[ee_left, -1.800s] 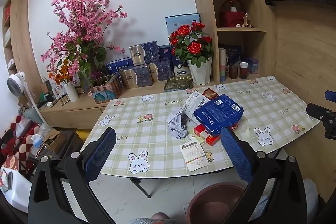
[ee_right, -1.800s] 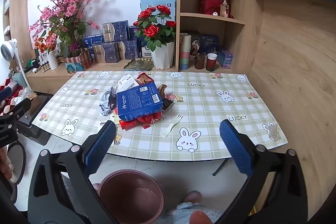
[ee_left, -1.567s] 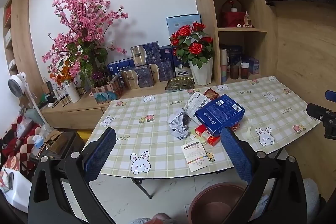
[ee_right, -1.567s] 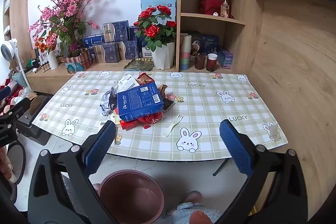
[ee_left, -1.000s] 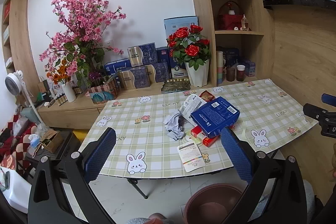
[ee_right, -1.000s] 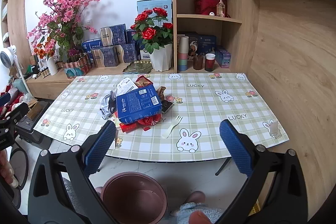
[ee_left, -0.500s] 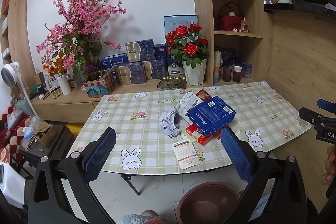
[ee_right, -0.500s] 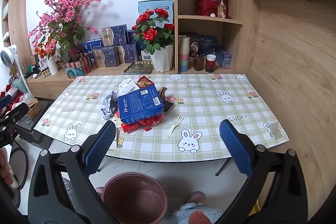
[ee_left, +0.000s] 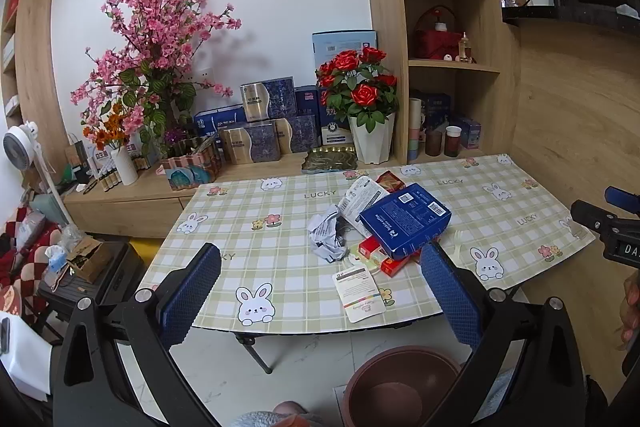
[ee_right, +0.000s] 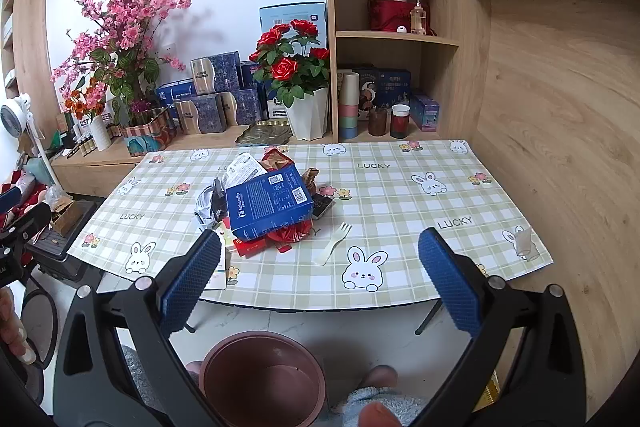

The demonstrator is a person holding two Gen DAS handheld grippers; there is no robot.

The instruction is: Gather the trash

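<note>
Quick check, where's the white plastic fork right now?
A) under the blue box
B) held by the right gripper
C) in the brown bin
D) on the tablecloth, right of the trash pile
D: the white plastic fork lies bare on the tablecloth, right of the blue box; the right gripper is open and empty.

We hold the left gripper and the right gripper level, side by side, short of the near edge of the table. Both have their jaws spread wide and grip nothing.

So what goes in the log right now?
left gripper open | right gripper open | blue cardboard box on trash pile | brown round bin empty
</note>
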